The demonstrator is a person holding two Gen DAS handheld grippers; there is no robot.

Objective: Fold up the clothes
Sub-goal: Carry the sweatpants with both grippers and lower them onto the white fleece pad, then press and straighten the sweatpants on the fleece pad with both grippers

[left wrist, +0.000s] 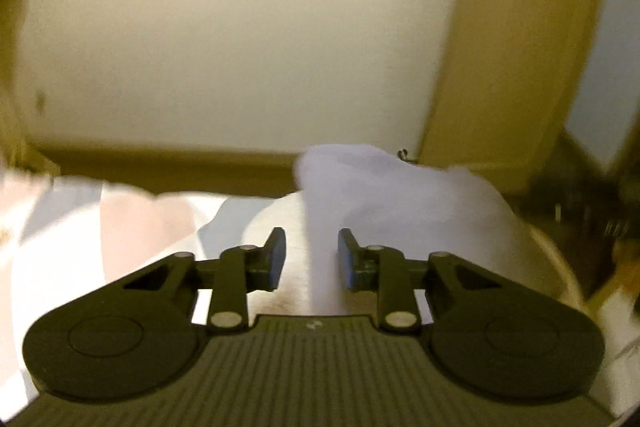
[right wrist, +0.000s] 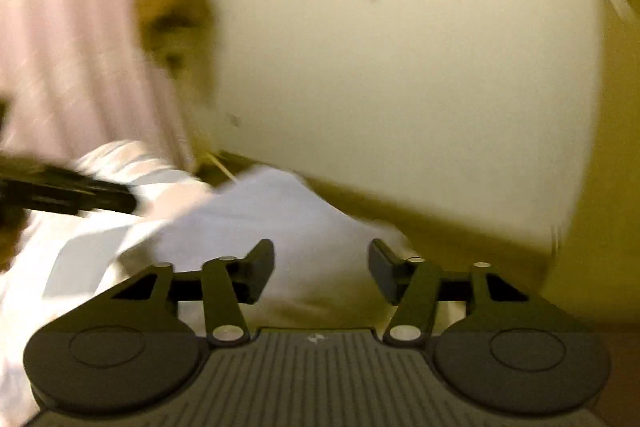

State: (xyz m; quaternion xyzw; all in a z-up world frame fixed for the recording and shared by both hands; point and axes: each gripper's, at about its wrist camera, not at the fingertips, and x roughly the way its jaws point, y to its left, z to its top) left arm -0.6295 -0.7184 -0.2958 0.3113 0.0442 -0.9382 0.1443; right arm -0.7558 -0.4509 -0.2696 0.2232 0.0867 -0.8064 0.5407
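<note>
On the left, pink and white cloth (left wrist: 60, 227) is seen flat on the bed. The left gripper (left wrist: 312, 259) is held w/ jaws partly apart, nothing pinched; the white garment (left wrist: 380, 195) is bunched just in front. The right gripper (right wrist: 320, 271) is spread wider, empty, above the same heap. Step: probably reaching in for a grab. Next, an edge must be found & pinched. Pics are blurry.

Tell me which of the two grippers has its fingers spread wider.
The right gripper: the gap between its fingers is clearly wider, with pale cloth showing through. The left gripper is open too, but narrower, with a fold of white cloth between its fingers.
</note>
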